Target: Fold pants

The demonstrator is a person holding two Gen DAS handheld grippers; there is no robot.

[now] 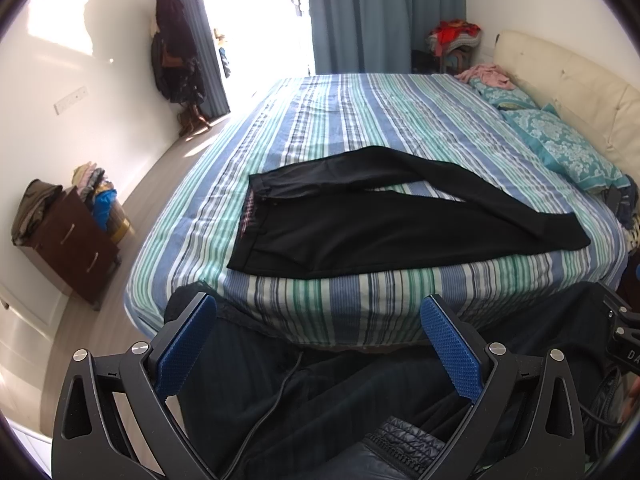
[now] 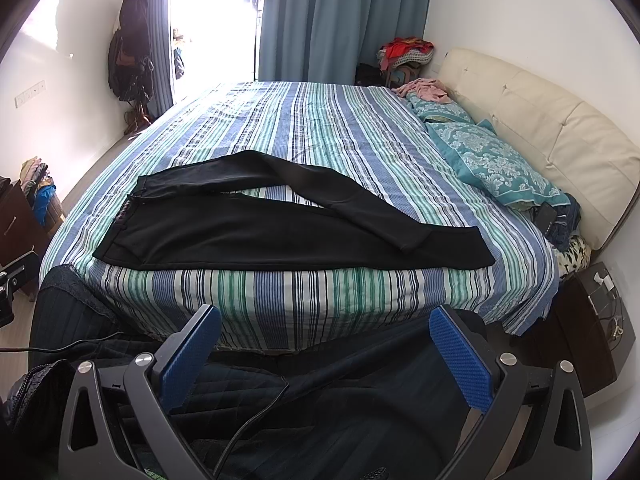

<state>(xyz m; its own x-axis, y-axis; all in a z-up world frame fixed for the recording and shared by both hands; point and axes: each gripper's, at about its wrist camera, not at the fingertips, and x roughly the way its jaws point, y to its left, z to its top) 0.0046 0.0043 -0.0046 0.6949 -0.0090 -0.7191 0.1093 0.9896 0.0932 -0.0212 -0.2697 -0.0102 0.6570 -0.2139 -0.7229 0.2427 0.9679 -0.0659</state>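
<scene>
Black pants (image 1: pixel 392 224) lie spread on the striped bed (image 1: pixel 360 120) near its front edge, waistband to the left, legs running right. The far leg bows away and crosses onto the near leg at the cuffs. The pants also show in the right wrist view (image 2: pixel 280 232). My left gripper (image 1: pixel 320 312) is open and empty, held back from the bed's front edge, below the pants. My right gripper (image 2: pixel 326 324) is open and empty, also back from the edge, below the middle of the pants.
Teal patterned pillows (image 2: pixel 492 164) and a cream headboard (image 2: pixel 560 140) stand at the right. A brown dresser (image 1: pixel 72 240) with piled clothes is at the left. A dark nightstand (image 2: pixel 592 320) stands right of the bed. Blue curtains (image 2: pixel 340 20) hang behind. My dark-clothed legs and a cable (image 2: pixel 256 416) are below the grippers.
</scene>
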